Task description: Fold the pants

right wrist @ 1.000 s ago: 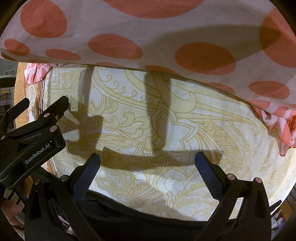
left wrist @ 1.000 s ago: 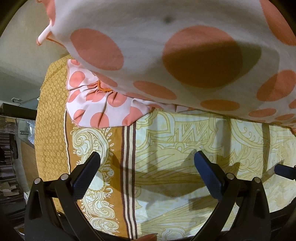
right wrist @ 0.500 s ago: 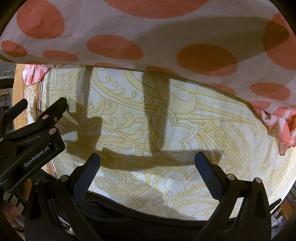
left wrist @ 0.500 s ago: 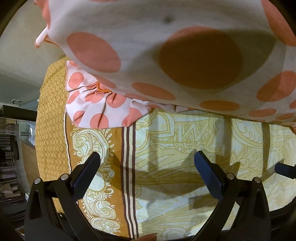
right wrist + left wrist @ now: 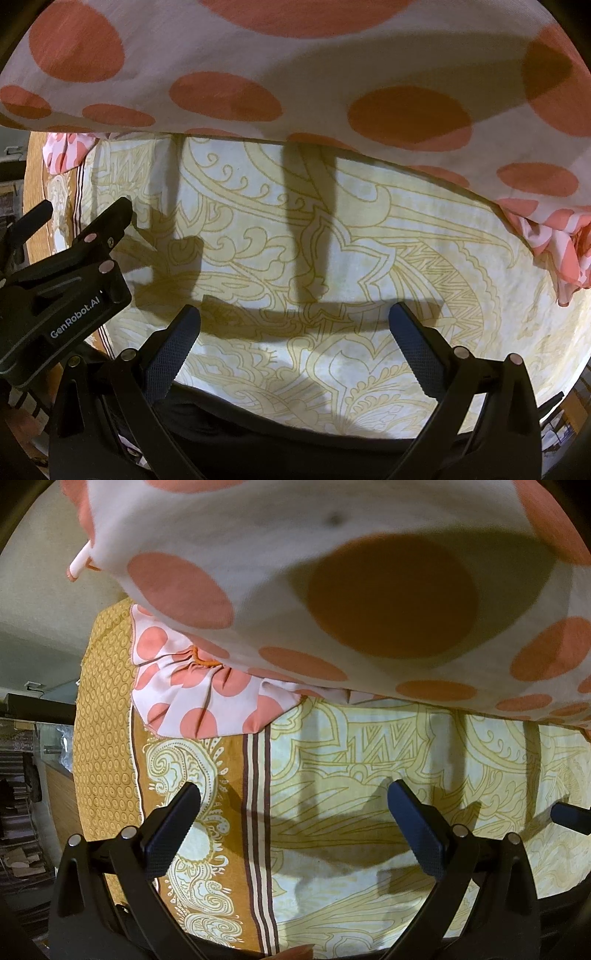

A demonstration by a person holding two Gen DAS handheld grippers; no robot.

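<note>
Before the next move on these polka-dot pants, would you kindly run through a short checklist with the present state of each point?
1. Left hand-held gripper free to grasp: ok, jaws wide apart with nothing between them.
2. Right hand-held gripper free to grasp: ok, jaws wide apart and empty.
3. Polka-dot pants lying flat: cannot tell, they fill the top of both views too closely.
4. Gathered waistband resting on the patterned bedsheet: ok.
5. Bunched fabric at the right edge smoothed: not ok, it is crumpled.
6. Grippers apart from each other: ok, the left one sits clear at the left of the right wrist view.
</note>
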